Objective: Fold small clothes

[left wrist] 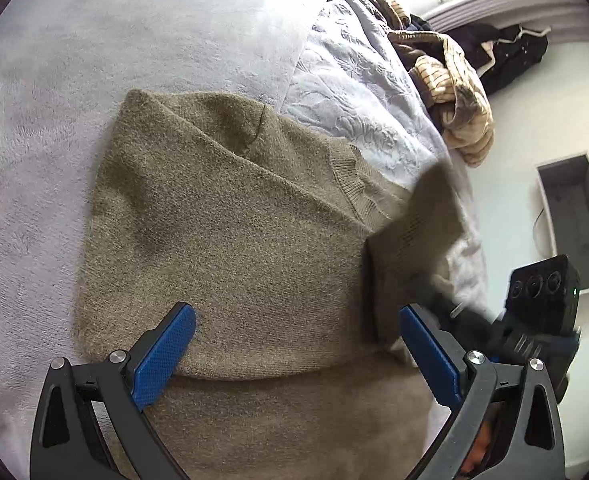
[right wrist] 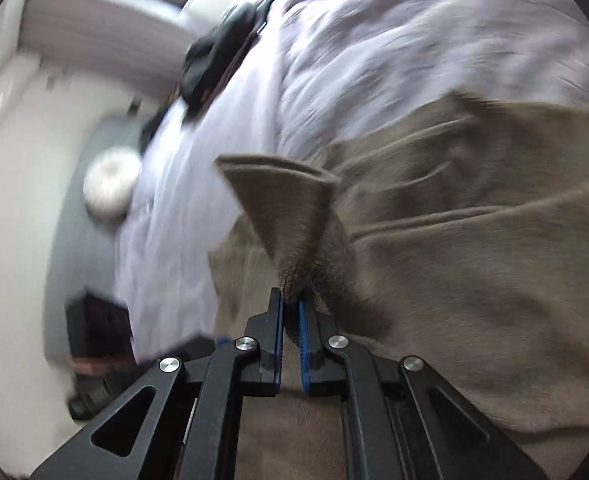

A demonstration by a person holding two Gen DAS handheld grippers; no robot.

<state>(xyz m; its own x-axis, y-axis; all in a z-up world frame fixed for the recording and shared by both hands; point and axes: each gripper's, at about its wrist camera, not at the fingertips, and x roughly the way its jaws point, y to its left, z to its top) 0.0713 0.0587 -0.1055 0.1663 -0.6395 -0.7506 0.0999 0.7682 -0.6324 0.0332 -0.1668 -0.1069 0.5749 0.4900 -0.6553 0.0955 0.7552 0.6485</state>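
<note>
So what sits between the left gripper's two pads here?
Only the brown sweater lying on the bed. In the left wrist view the left gripper stands open above it, and the pads press on nothing.

Looking steeply down from close above, left wrist view over the olive knit sweater [left wrist: 230, 216] on the pale bedspread [left wrist: 54, 80], right wrist view blurred, tilted, closer still, sharing sweater [right wrist: 474, 280] and bedspread [right wrist: 394, 40].
</note>
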